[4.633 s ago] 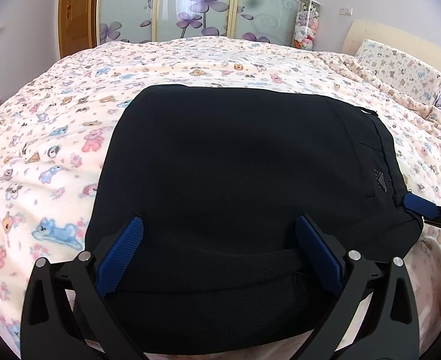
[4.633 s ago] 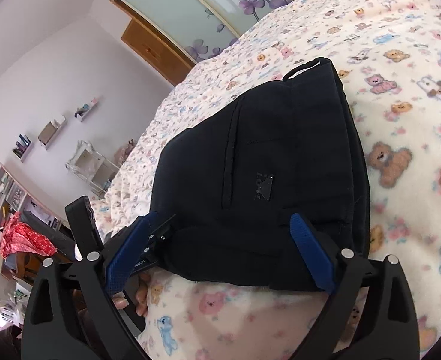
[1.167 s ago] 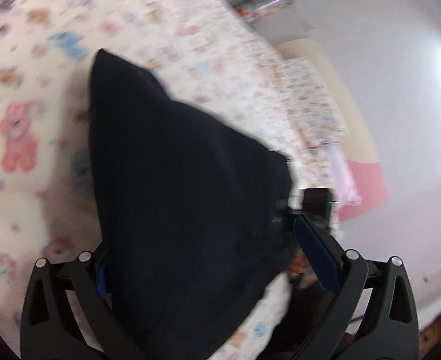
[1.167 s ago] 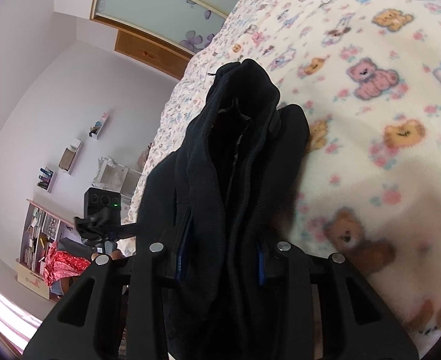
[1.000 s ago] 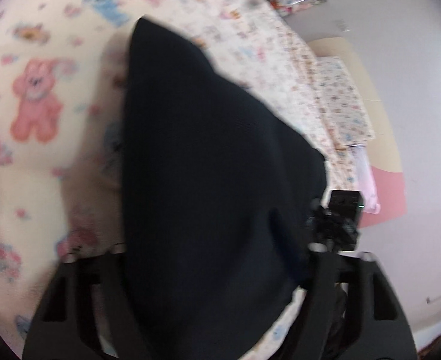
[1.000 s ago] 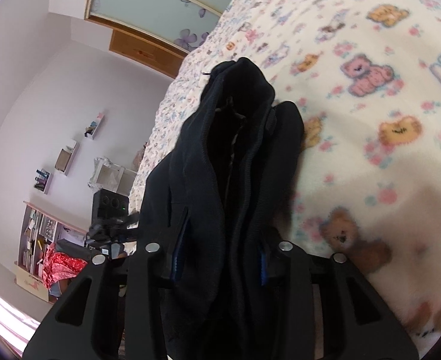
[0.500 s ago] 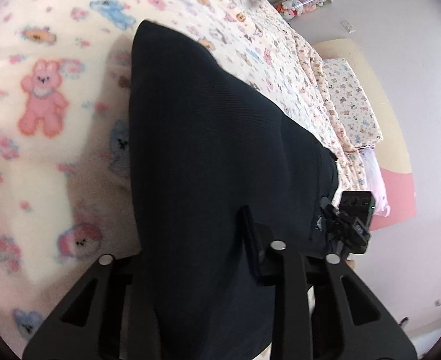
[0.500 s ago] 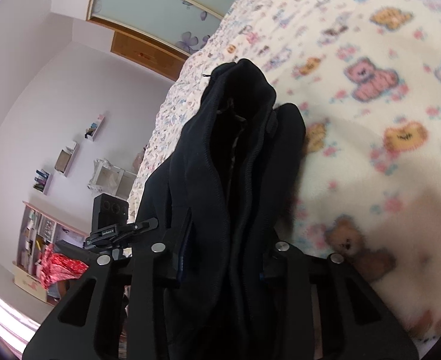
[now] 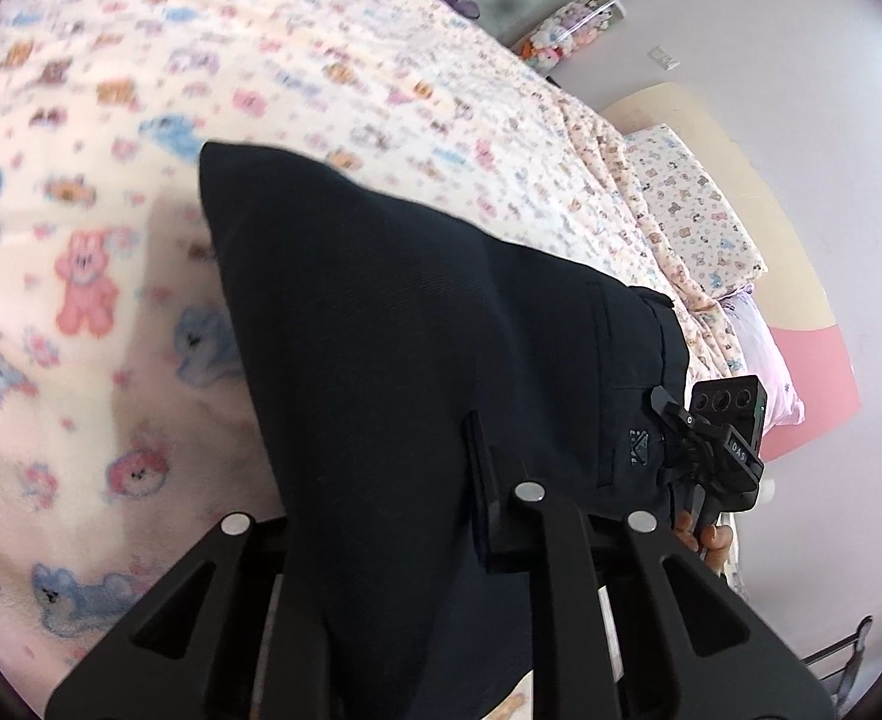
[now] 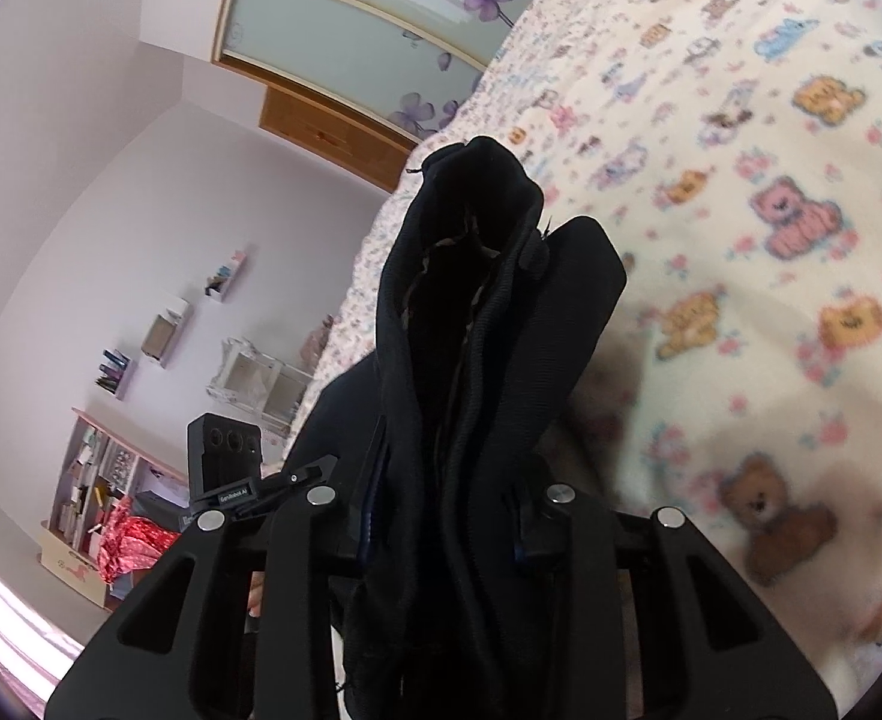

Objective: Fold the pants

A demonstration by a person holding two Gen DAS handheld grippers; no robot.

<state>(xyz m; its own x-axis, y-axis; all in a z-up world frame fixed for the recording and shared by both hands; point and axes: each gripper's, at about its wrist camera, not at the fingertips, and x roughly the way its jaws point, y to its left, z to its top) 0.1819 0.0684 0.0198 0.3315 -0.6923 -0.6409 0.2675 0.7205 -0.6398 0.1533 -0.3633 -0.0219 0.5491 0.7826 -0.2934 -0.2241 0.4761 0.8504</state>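
Observation:
The black folded pants hang lifted above the bed, held at one end by both grippers. My left gripper is shut on the pants' near edge, its fingers mostly hidden by cloth. My right gripper is shut on the thick folded bundle of the pants, whose layered edges face the camera. The right gripper also shows in the left wrist view at the pants' far corner; the left gripper shows in the right wrist view.
The bed has a cream blanket with a teddy bear print. A pillow and headboard lie at the right. A wardrobe with flowered glass doors and shelves stand beyond the bed.
Both grippers closed on the folded pants and lifted them off the blanket. In the last half second the left view swung a little, showing more of the bed.

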